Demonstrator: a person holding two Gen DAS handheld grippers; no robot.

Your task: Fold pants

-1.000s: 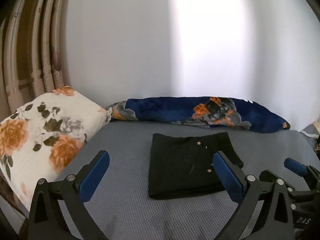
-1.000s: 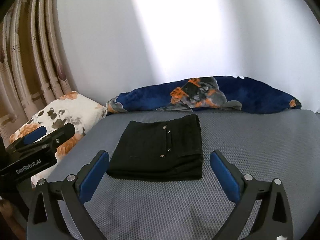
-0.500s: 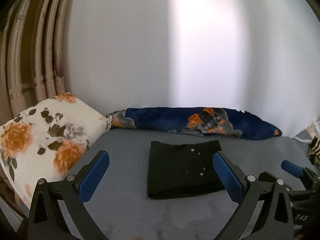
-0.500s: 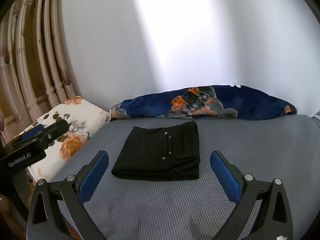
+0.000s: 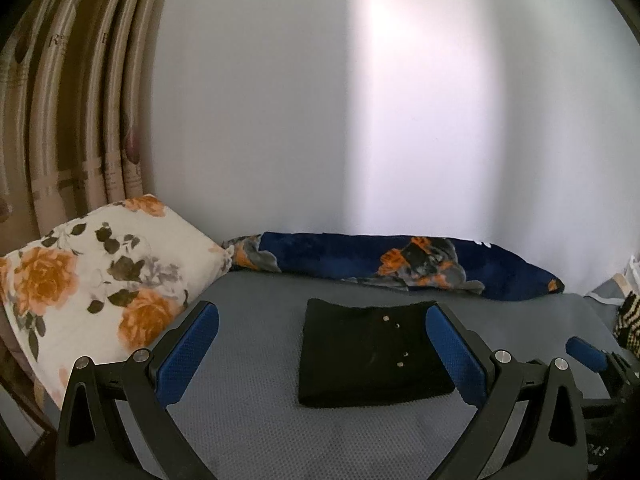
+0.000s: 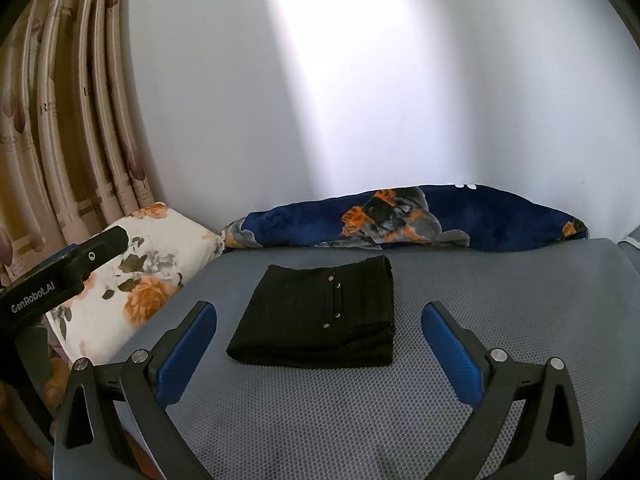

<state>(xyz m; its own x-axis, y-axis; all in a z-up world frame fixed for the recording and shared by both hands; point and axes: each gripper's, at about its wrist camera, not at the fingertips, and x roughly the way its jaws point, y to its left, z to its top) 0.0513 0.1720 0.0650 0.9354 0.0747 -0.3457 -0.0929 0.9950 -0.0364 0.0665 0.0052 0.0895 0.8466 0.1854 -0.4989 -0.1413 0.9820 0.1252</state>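
Over the last second both hand-held grippers were drawn back and raised from the black pants (image 6: 320, 314), which were left as a compact folded rectangle on the grey bed (image 6: 500, 304), ahead of and between the fingers. The left hand-held gripper (image 5: 322, 354) and the right hand-held gripper (image 6: 319, 352) were seen spread wide with nothing held. The fold was judged finished, with only withdrawal remaining.

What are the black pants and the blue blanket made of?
The black pants look like sturdy matte woven cloth, maybe denim: crisp folded edges and small metal studs. The blue blanket looks like soft fleece or plush, with a fuzzy, faintly shiny pile and rounded, puffy folds. Neither can be told for sure.
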